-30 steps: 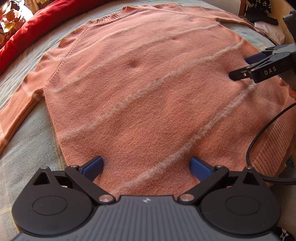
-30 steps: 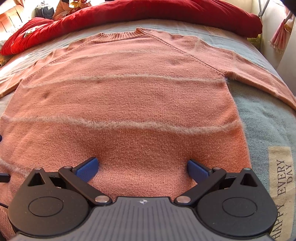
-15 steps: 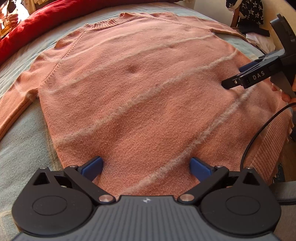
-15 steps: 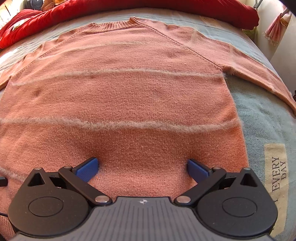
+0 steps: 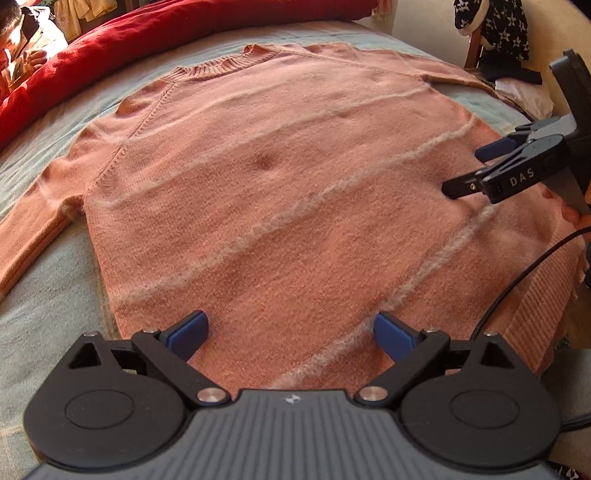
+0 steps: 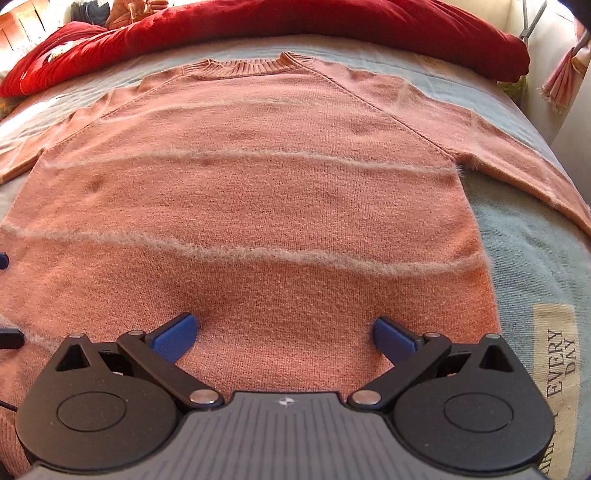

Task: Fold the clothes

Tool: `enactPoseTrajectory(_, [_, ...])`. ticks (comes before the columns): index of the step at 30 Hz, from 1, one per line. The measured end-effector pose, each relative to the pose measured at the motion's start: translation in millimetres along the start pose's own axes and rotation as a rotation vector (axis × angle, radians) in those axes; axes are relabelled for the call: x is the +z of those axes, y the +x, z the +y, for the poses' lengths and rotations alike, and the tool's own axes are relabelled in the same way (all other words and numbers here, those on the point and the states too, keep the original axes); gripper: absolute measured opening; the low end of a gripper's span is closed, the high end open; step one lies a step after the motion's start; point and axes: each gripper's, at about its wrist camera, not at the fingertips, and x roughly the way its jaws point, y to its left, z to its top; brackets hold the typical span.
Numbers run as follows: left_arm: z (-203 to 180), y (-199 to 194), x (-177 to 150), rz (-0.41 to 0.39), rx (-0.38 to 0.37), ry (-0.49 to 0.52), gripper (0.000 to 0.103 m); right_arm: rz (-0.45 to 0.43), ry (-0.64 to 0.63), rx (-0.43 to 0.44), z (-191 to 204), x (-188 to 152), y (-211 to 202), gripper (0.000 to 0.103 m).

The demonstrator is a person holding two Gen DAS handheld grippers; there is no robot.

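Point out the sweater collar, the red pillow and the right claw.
Collar (image 6: 243, 65): right wrist view, ribbed neckline.
Red pillow (image 6: 332, 18): right wrist view, its middle.
Right claw (image 5: 469, 170): left wrist view, midway between its two fingertips.

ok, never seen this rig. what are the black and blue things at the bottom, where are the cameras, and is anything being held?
There is no robot here: a person carries one tool in each hand. Each tool has a fisheye camera looking forward along its two blue-tipped fingers. That black thing at the bottom is the tool itself. One picture is from the left hand-held gripper, the other from the right hand-held gripper. The left view also catches the right tool from the side. Both stand open and hold nothing. A salmon-pink knitted sweater with pale fuzzy stripes lies flat, sleeves spread, on a pale blue-grey bedspread. Beyond its collar lies a red plush blanket.
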Motion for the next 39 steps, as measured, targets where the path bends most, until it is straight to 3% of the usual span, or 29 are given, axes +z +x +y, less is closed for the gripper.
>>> enactPoseTrajectory(7, [1, -34, -32, -0.025, -0.009, 0.017, 0.095, -0.057, -0.008, -0.035, 5, -47, -31, 0.103])
enactPoseTrajectory(13, [22, -47, -10, -0.222, 0.043, 0.0, 0.095, -0.172, -0.058, -0.047, 21, -37, -52, 0.103])
enactPoseTrajectory(17, [11, -37, -18, -0.233, 0.034, 0.006, 0.095, -0.154, -0.074, -0.02, 34, -26, -36, 0.103])
enactPoseTrajectory(20, [-1, -23, -43, -0.161, 0.035, 0.022, 0.095, -0.09, -0.104, -0.005, 43, -38, -17, 0.103])
enactPoseTrajectory(28, [-6, -22, -65, -0.27, 0.07, 0.009, 0.097, -0.17, -0.062, 0.006, 39, -52, -16, 0.103])
enactPoseTrajectory(30, [-8, -23, -68, -0.296, 0.085, 0.006, 0.097, -0.191, -0.064, 0.005, 39, -56, -18, 0.103])
enactPoseTrajectory(35, [-35, -38, -82, -0.337, 0.226, 0.026, 0.097, -0.224, -0.06, -0.008, 38, -80, -39, 0.103])
enactPoseTrajectory(39, [-49, -49, -105, -0.326, 0.242, -0.072, 0.097, -0.239, -0.061, -0.037, 39, -120, -57, 0.103])
